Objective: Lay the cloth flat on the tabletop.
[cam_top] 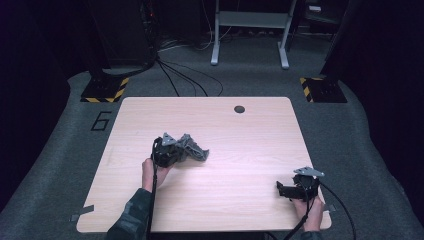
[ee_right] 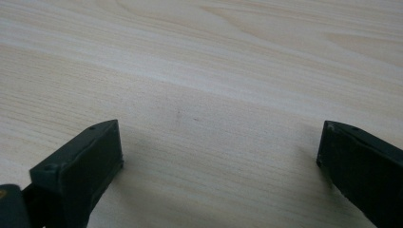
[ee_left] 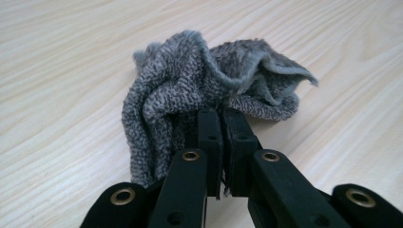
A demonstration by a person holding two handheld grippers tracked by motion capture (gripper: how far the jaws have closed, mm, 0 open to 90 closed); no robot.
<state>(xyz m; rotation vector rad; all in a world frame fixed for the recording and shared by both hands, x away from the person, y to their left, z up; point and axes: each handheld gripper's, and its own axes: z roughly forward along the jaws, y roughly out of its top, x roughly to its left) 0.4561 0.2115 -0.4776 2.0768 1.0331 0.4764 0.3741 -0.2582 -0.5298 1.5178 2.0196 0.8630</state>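
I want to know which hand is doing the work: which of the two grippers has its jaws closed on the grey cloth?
The left gripper: its jaws are pinched on the grey cloth. The right gripper stands open over bare table.

Light wood table [cam_top: 215, 195] lay bare across most of its top. Only obstacle on it was a crumpled grey cloth [cam_top: 192, 148] left of centre, pinched in the jaws of the left gripper [cam_top: 181, 151], which blocked that patch from the near-left side. Right gripper [cam_top: 286, 190] sat near the front right corner, jaws wide apart over bare wood, well apart from the cloth. Wide free lane ran between the two grippers. Far half was free apart from a small dark round hole [cam_top: 239, 109] near the back edge.
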